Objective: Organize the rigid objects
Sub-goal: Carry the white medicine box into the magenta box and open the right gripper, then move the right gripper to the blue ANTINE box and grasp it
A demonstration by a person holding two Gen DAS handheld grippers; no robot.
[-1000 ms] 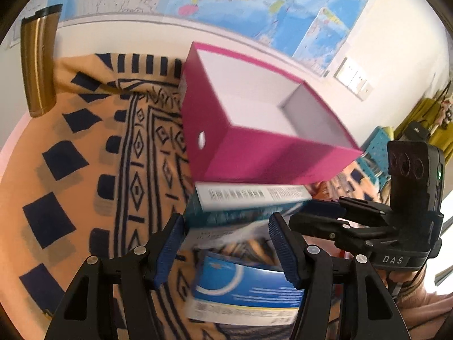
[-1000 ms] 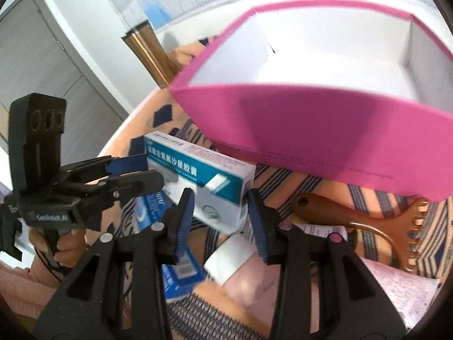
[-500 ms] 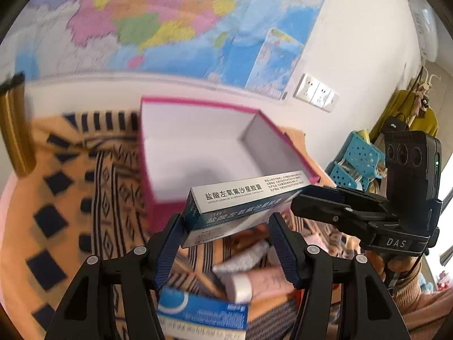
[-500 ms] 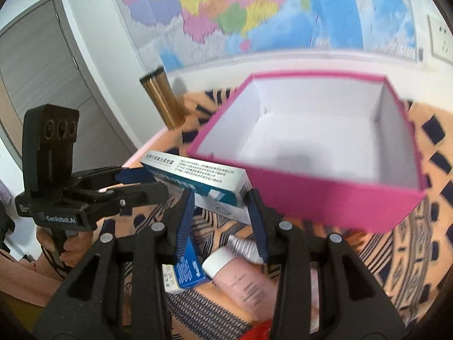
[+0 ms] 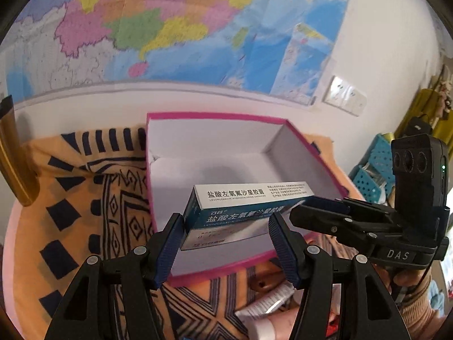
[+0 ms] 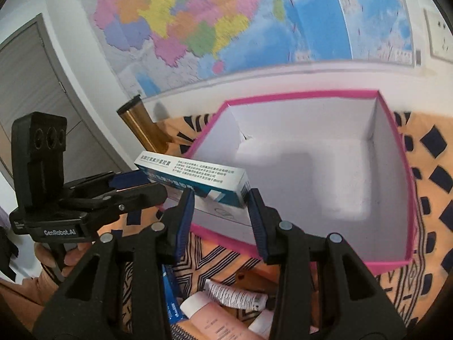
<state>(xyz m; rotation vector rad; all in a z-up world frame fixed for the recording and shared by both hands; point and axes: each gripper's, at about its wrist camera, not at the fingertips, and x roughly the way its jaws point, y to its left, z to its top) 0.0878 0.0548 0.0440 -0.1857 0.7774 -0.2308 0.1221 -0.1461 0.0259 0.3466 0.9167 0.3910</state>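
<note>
A teal and white medicine box [image 5: 240, 212] is held in the air between both grippers, over the near edge of an open pink box [image 5: 226, 155] with a white inside. My left gripper [image 5: 225, 250] grips one end and my right gripper [image 6: 222, 221] grips the other end of the medicine box [image 6: 195, 181]. The pink box [image 6: 325, 170] holds nothing that shows. Each gripper shows in the other's view: the right gripper [image 5: 339, 212] and the left gripper [image 6: 127, 189].
The boxes stand on an orange and navy patterned cloth [image 5: 85, 212]. A gold tumbler [image 6: 141, 124] stands at the back left. Tubes and a pink bottle [image 6: 226, 311] lie near me, with a blue box [image 6: 172, 300]. A wall map [image 5: 170, 28] hangs behind.
Both grippers have lifted the medicine box off the cloth and carried it forward, over the pink box's near edge. The views have tilted upward toward the wall.
</note>
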